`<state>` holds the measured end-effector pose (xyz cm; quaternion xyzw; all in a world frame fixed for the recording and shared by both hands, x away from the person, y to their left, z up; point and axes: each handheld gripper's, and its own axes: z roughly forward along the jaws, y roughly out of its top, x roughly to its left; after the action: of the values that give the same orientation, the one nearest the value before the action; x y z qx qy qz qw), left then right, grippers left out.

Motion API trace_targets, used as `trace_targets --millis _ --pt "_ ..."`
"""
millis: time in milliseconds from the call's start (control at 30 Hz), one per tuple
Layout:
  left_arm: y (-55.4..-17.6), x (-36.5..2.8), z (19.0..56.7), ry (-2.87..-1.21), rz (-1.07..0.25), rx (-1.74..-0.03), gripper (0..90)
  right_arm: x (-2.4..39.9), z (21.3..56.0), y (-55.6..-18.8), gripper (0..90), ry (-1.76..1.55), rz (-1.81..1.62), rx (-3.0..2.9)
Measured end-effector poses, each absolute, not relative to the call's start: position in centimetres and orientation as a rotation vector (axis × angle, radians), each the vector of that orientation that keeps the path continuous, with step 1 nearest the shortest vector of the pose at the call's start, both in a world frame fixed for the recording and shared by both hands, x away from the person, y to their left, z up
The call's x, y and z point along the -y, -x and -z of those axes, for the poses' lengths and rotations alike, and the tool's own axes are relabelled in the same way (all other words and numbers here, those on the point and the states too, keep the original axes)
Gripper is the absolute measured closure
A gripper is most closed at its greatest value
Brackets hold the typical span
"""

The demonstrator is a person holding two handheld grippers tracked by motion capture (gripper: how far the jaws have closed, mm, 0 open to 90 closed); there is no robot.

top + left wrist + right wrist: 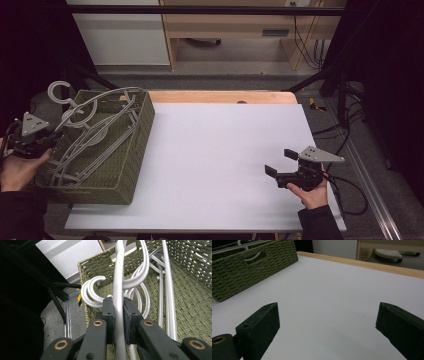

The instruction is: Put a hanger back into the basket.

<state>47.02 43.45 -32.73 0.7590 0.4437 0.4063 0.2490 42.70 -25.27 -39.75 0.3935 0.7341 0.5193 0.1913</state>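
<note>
Across the middle of the high view: a bare white table, a basket of hangers at its left edge.

Largest is the white tabletop (pixel 215 160), with nothing on it through the centre and right of the frame. At centre left sits the olive woven basket (pixel 135 150), heaped with grey plastic coat hangers (pixel 95 135) whose hooks poke out toward the upper left. The left gripper (pixel 118 315), at the far left over the basket's outer rim, has its jaws pressed onto the shaft of one hanger (pixel 118 282), probably to draw it free of the tangle. At lower right the right gripper (pixel 280 167) hangs just above the table with jaws spread and holding nothing, likely kept clear and ready to receive the hanger.
</note>
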Motion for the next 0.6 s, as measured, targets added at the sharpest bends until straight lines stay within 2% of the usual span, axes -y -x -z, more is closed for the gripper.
trace_targets --millis 200,400,600 --pt "-47.1 -44.2 33.0 -2.084 -1.105 -1.191 81.4 25.1 39.8 -42.7 5.3 -1.113 -1.459 -2.066" --pt "-47.7 -43.0 34.1 -2.166 -1.075 -1.154 81.3 25.1 39.9 -42.7 5.3 -1.105 -1.456 -2.078" --pt "-47.9 -41.9 35.8 -2.160 -1.022 -1.207 81.5 25.1 39.9 -42.7 5.3 -1.103 -1.457 -2.080"
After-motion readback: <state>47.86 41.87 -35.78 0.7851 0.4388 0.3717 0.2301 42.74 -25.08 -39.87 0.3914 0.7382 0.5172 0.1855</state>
